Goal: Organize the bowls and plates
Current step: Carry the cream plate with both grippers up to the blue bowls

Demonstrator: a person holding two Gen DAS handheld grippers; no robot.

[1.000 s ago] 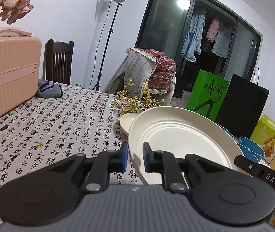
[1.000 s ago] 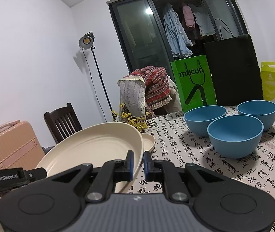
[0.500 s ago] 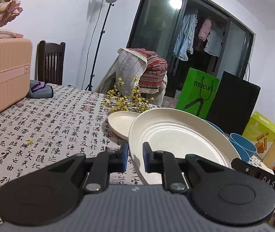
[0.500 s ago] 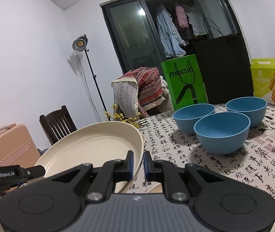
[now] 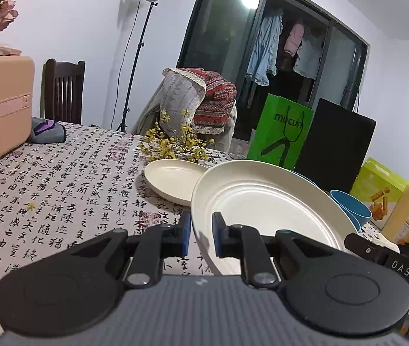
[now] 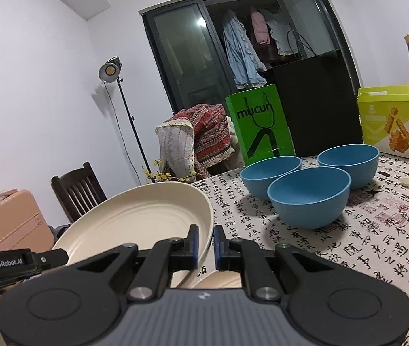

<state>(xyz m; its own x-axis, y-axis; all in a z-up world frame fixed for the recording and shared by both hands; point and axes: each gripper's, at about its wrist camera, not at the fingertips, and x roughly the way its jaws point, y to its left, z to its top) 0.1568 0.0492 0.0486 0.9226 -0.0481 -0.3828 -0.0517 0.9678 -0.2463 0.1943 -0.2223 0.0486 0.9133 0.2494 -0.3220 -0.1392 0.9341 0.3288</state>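
Above the tablecloth (image 5: 60, 190), both the left gripper (image 5: 201, 235) and right gripper (image 6: 203, 245) pinch the big plate (image 5: 265, 201) by opposite rims; small plate (image 5: 172, 180) sits at 11 o'clock; uneven pulls could twist it loose onto the bowls (image 6: 309, 196).

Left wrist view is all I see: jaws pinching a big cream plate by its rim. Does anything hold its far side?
Observer: Yes. The right gripper has its jaws shut on the opposite rim of the big plate.
Visitor: And the blue bowls, half hidden behind the plate, how many are there?
Observer: Three blue bowls, unstacked, standing side by side on the tablecloth.
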